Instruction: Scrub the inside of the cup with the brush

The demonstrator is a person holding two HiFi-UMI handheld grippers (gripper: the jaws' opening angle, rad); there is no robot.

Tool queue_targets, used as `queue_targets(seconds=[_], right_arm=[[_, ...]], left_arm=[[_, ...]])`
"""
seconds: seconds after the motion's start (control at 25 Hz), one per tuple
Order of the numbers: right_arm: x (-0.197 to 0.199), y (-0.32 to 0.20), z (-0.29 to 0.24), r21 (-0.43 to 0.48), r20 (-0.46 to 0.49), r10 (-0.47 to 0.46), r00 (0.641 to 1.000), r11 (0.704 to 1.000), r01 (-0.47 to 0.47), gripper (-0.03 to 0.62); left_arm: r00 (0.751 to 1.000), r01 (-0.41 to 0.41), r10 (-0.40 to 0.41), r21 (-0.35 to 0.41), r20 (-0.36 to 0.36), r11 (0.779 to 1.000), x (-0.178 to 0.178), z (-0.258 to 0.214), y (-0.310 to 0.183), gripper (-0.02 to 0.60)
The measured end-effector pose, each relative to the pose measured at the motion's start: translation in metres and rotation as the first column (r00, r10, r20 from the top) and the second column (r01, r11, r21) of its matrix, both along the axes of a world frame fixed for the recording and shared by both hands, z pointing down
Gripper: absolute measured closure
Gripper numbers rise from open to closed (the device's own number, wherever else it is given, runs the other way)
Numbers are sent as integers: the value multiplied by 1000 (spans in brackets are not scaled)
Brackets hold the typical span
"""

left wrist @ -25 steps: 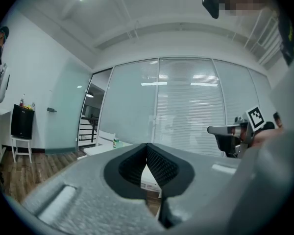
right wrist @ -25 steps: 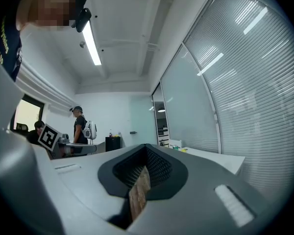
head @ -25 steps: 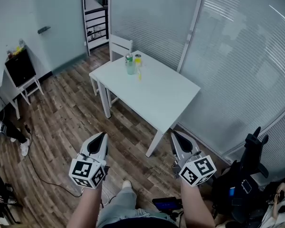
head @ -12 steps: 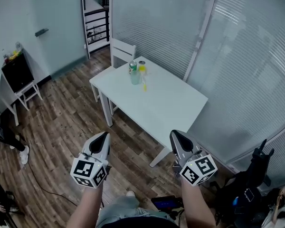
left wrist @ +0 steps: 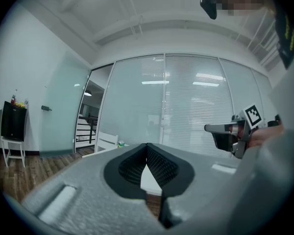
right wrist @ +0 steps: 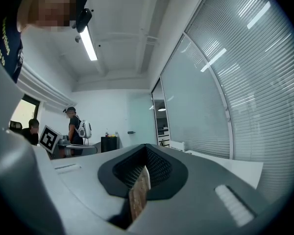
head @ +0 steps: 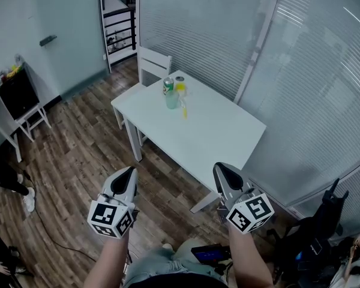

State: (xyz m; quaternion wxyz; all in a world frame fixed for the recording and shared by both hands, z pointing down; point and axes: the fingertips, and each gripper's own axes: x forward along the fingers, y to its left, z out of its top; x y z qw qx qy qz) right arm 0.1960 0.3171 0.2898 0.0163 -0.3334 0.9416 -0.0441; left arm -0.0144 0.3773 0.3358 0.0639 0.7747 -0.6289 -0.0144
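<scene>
above wood-plank floor (head: 78,155), short of white rectangular table (head: 216,140), i'm holding left gripper (head: 130,170), right gripper (head: 219,167) level, jaws pressed together, empty; clear cup (head: 171,99), yellow brush (head: 183,109) sitting on table.

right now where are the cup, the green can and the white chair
cup (head: 171,100), head view, on its clear side wall
green can (head: 168,84), head view, on its side below the top
white chair (head: 155,59), head view, on its backrest

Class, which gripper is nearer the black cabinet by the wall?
Left. The left gripper hangs right of the black cabinet, over the floor; the right gripper is farther right, by the table.
</scene>
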Motion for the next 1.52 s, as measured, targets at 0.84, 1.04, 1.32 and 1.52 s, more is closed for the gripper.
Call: queue_targets(seconds=[0.84,1.04,1.32,1.52], right_arm=[[-35,-99,11,-18,51,-59,997,998,60,591],[-51,-146,6,-17,47,-76,996,997,76,591],[-61,-211,3,-27,47,-82,996,996,83,591],[-70,-255,4,-39,41,-104,994,994,105,591]], left_arm=[[1000,14,-14,-25,-4,1000,-21,14,-81,581],[1000,22,-22,-34,-1,999,-30,14,-124,581],[1000,27,-27,-34,6,999,-37,8,-185,581],[999,42,-42,-39,3,998,-45,7,-228,581]])
